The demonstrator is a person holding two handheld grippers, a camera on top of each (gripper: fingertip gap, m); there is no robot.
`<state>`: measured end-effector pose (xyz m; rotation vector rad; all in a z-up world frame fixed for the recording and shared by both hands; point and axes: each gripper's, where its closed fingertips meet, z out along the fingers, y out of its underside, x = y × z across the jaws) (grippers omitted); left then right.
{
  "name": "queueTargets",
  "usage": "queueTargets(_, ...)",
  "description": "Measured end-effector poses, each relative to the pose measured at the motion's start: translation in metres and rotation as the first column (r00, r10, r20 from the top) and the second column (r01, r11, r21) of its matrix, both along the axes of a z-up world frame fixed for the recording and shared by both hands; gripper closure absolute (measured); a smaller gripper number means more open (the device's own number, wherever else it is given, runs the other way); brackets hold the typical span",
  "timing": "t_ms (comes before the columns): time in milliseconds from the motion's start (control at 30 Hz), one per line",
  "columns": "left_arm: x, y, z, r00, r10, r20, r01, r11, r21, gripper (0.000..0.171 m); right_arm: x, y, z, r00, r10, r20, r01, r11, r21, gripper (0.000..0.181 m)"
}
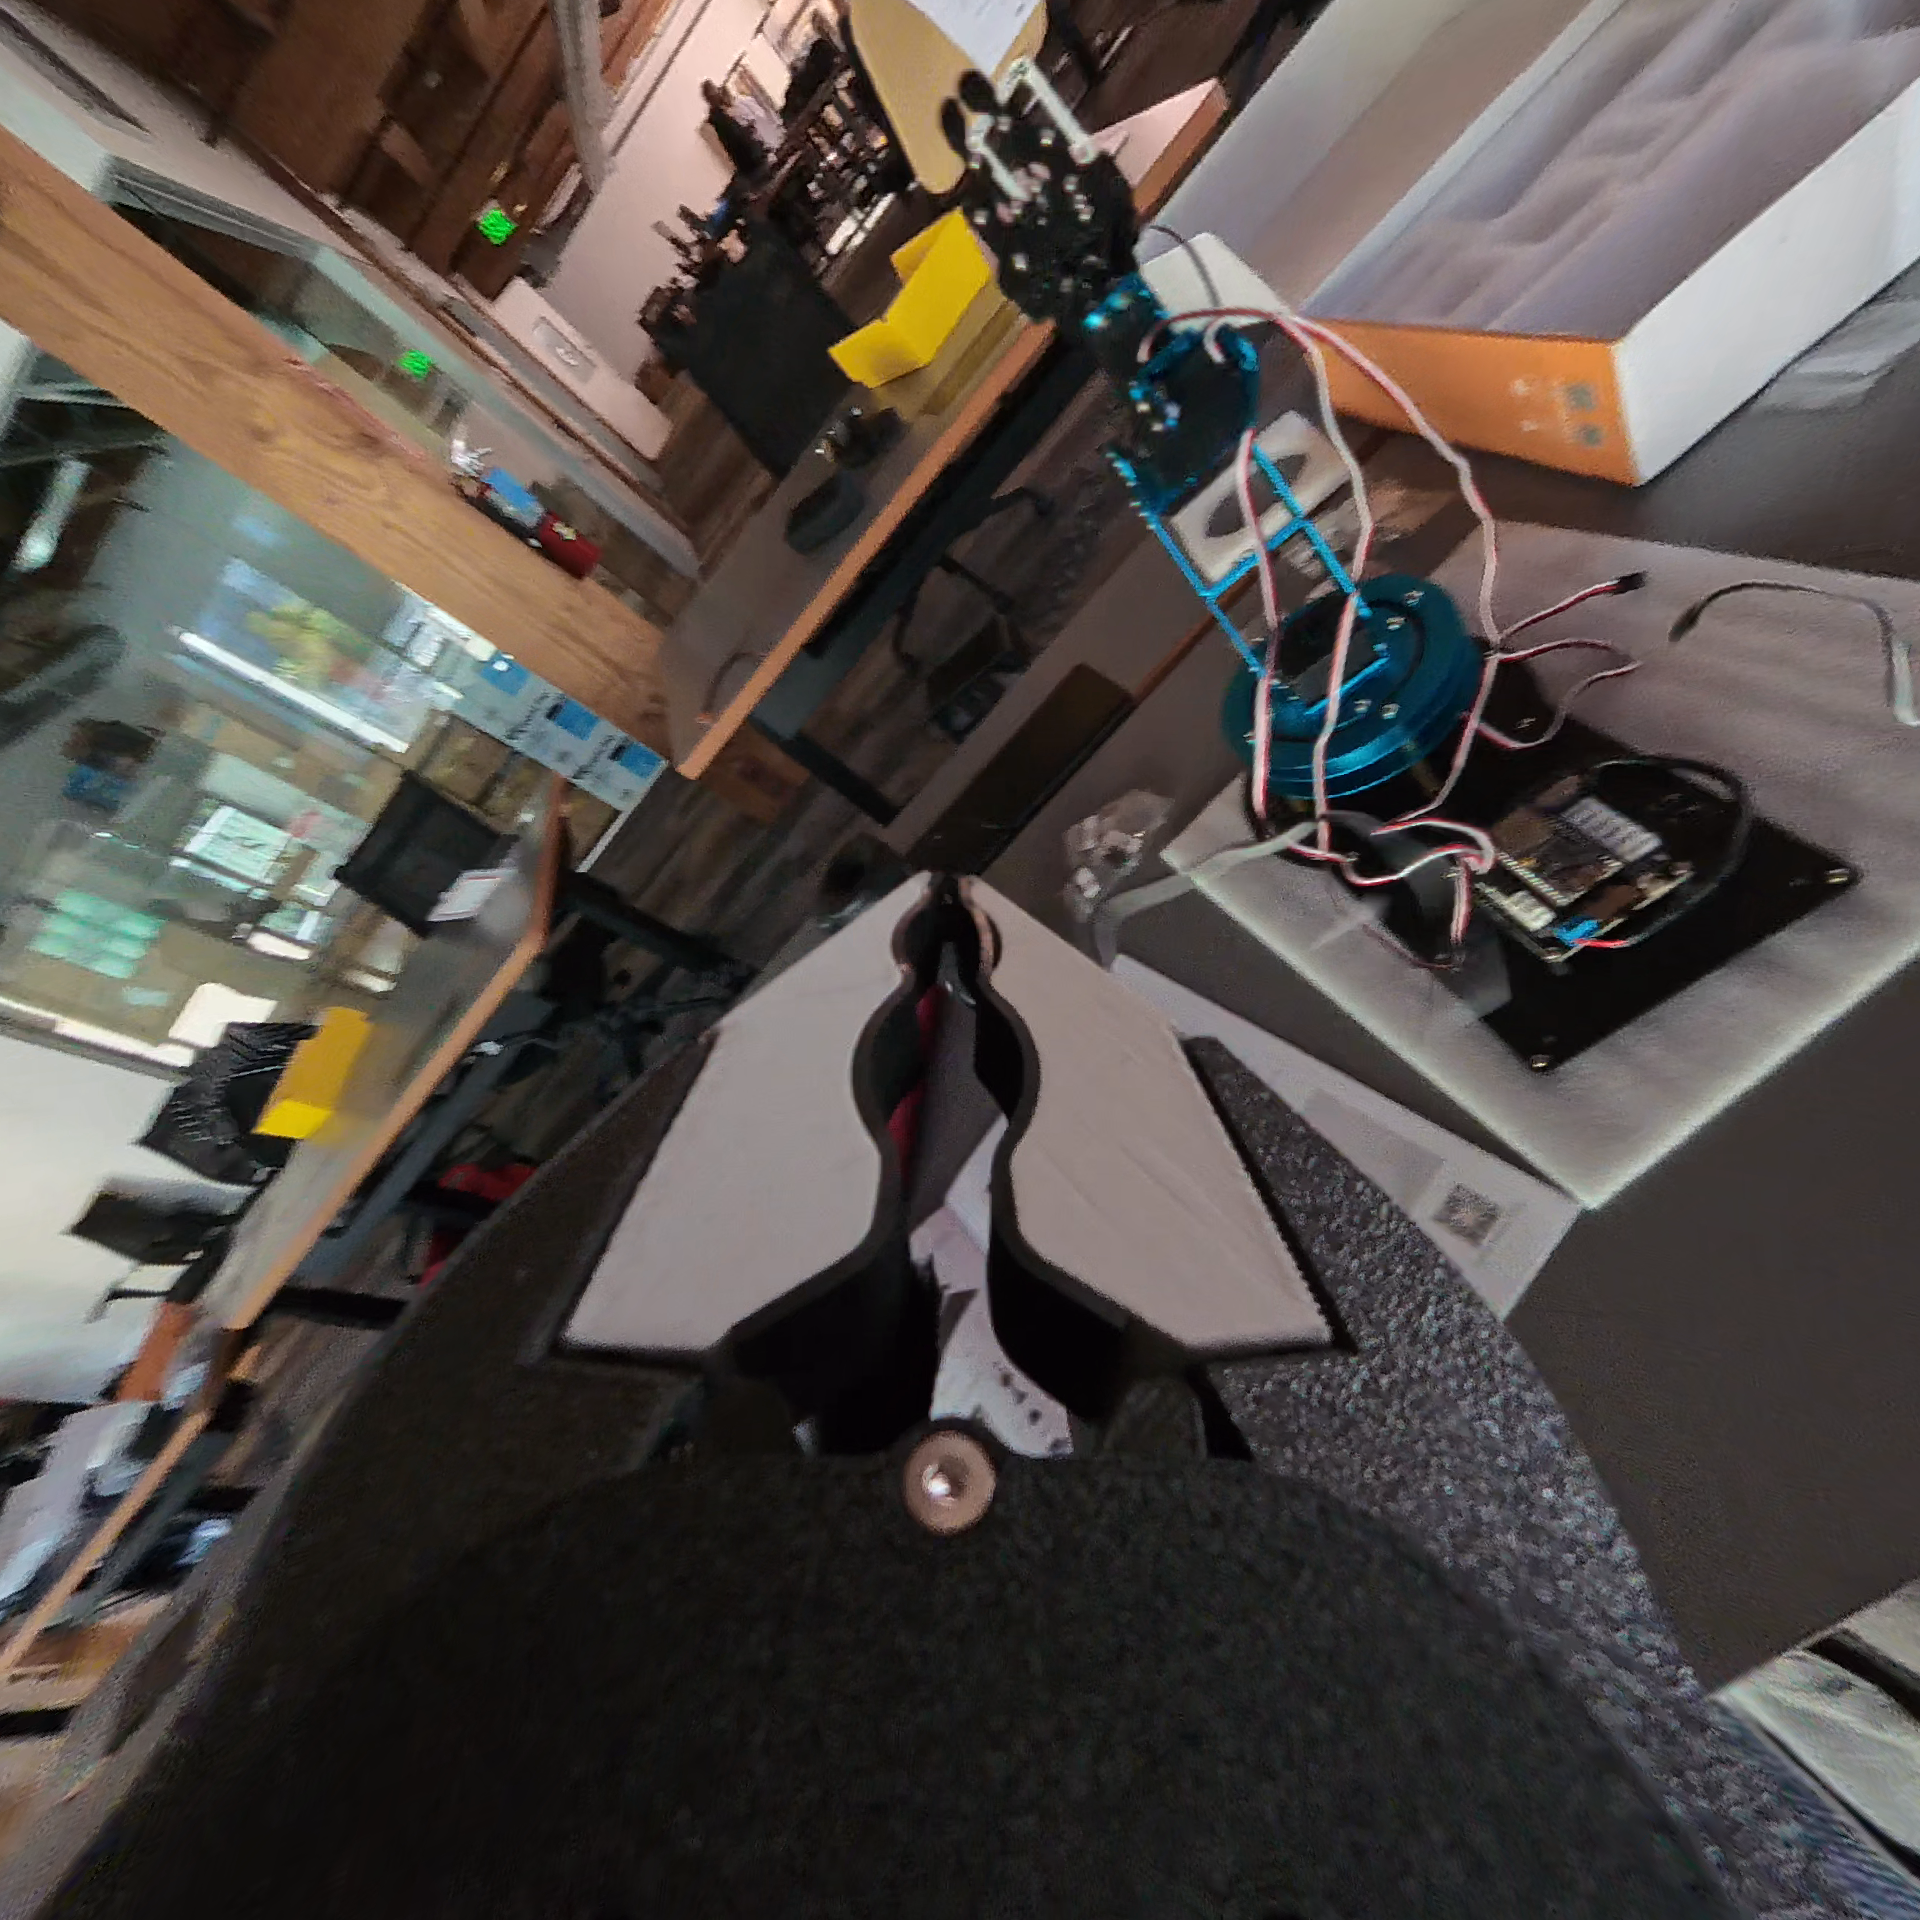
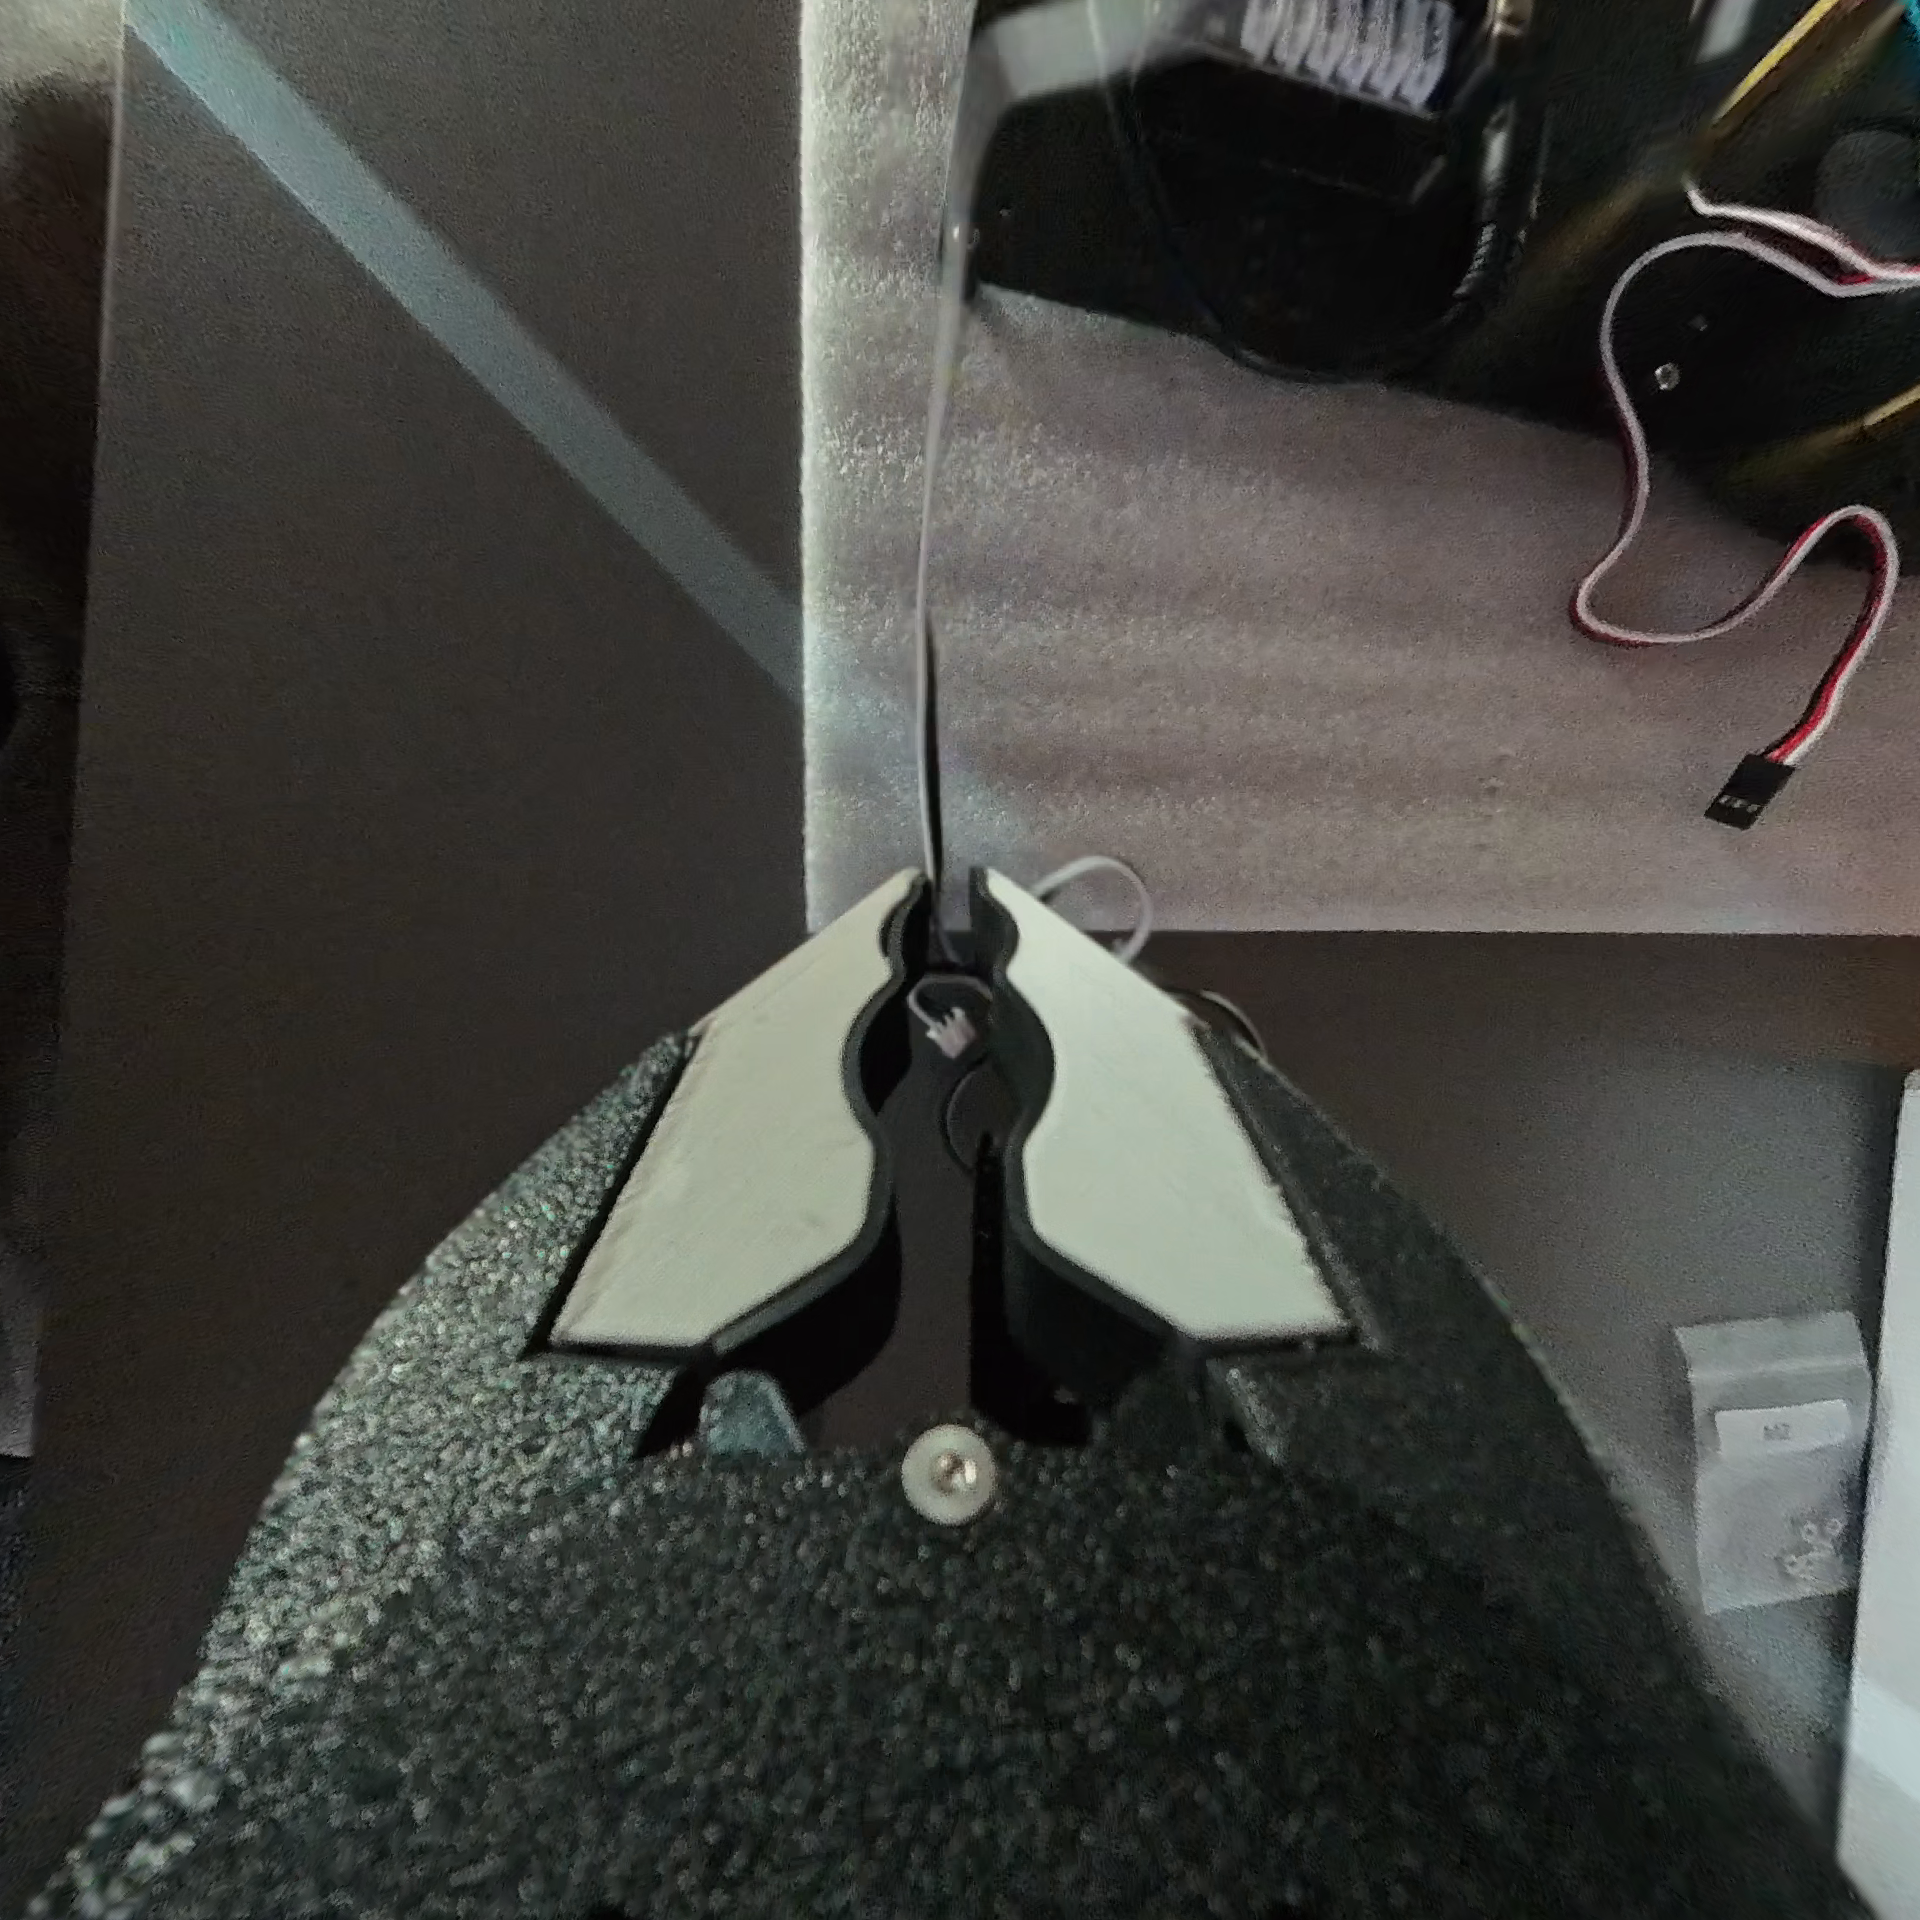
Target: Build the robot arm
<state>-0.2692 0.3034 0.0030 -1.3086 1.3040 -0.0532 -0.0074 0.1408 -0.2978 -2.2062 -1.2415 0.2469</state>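
A small blue metal robot arm (image 1: 1340, 686) with a black claw (image 1: 1049, 229) stands on a black base plate (image 1: 1683, 935). The plate carries a circuit board (image 1: 1579, 862) and lies on a white foam pad (image 1: 1714, 1081). Red-and-white servo wires (image 1: 1351, 416) hang loose around the arm. My left gripper (image 1: 945, 885) is shut, with nothing clearly held, and hovers left of the pad. My right gripper (image 2: 948, 878) is shut on a thin grey-black cable (image 2: 930, 582). The cable runs up over the foam pad (image 2: 1247, 644) to the black base plate (image 2: 1247, 208), and its small white plug (image 2: 943, 1029) sits between the jaws.
A loose servo lead with a black plug (image 2: 1735, 805) lies on the foam at the right. A white box with an orange side (image 1: 1621, 343) stands behind the arm. A small clear bag (image 2: 1777, 1455) lies on the dark table (image 2: 416, 831). Wooden desks with yellow bins (image 1: 925, 312) stand farther back.
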Motion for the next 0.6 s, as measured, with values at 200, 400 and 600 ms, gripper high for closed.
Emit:
queueTargets(200,-0.034,0.002,0.056,0.999,0.049,0.014,-0.049,0.997,0.052,0.171,0.024,-0.001,-0.006,0.996,-0.069,-0.05,0.068,0.998,-0.012,0.179)
queueTargets(400,-0.039,-0.018,0.068,0.997,-0.013,-0.07,0.011,0.999,-0.043,0.171,0.038,0.005,0.035,0.97,-0.159,-0.184,0.167,0.985,0.031,0.143)
queueTargets(600,-0.022,-0.061,0.079,0.992,-0.105,-0.066,0.098,0.99,-0.101,0.171,0.047,0.02,0.114,0.909,-0.225,-0.352,0.314,0.924,0.219,0.132)
